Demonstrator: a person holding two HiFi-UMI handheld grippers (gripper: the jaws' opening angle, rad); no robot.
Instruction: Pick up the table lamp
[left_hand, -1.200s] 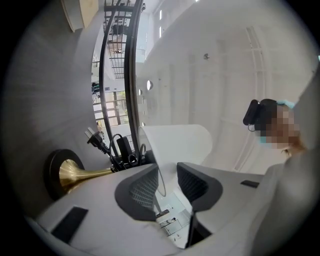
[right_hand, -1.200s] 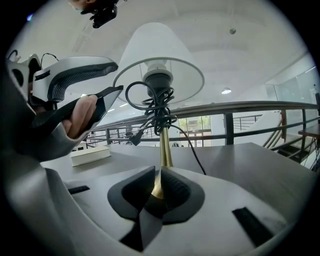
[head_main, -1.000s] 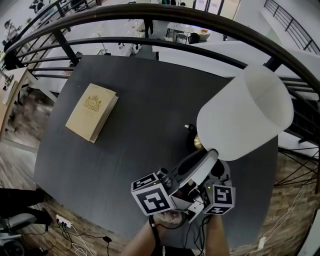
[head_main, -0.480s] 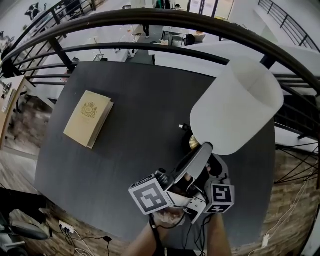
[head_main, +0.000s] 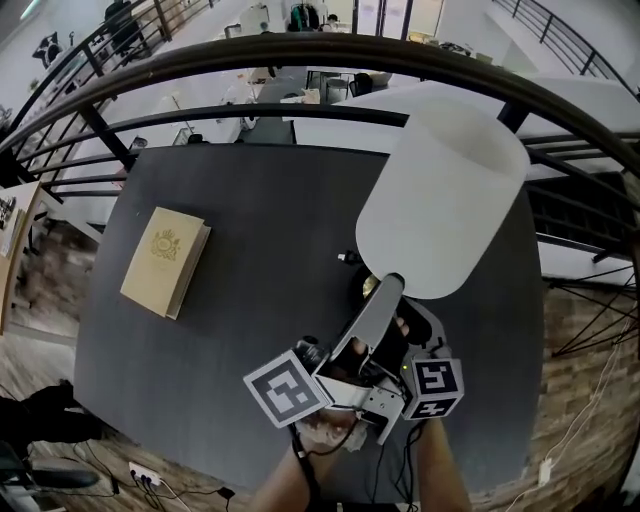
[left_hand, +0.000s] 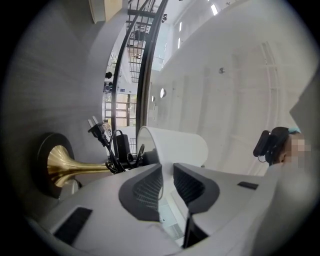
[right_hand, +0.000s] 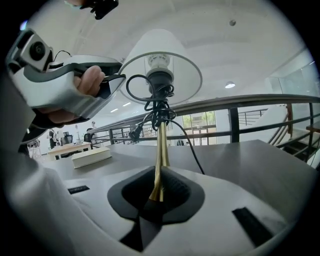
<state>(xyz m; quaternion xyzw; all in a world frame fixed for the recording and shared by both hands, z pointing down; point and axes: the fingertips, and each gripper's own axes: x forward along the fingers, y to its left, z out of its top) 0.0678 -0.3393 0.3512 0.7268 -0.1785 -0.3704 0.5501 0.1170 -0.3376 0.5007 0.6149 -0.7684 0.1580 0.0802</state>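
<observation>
The table lamp has a white shade (head_main: 440, 195), a brass stem (right_hand: 161, 150) and a dark round base (left_hand: 47, 170). A black cord (right_hand: 155, 107) is bundled under the bulb socket, and its plug (left_hand: 97, 131) hangs loose. My right gripper (right_hand: 159, 192) is shut on the lower stem, mostly hidden in the head view (head_main: 408, 335). My left gripper (head_main: 390, 283) reaches up to the shade's lower rim. Its jaws are closing (left_hand: 167, 172) with the thin rim between them and a gap still showing. Whether the base rests on the table I cannot tell.
A tan book (head_main: 165, 262) lies at the left of the dark table (head_main: 250, 220). A curved black railing (head_main: 300, 60) runs along the table's far side. The table's near edge is just below my hands, with wood floor beyond it.
My left gripper has moved up to the shade's rim and its jaws have narrowed around it. The right gripper has kept its hold on the stem.
</observation>
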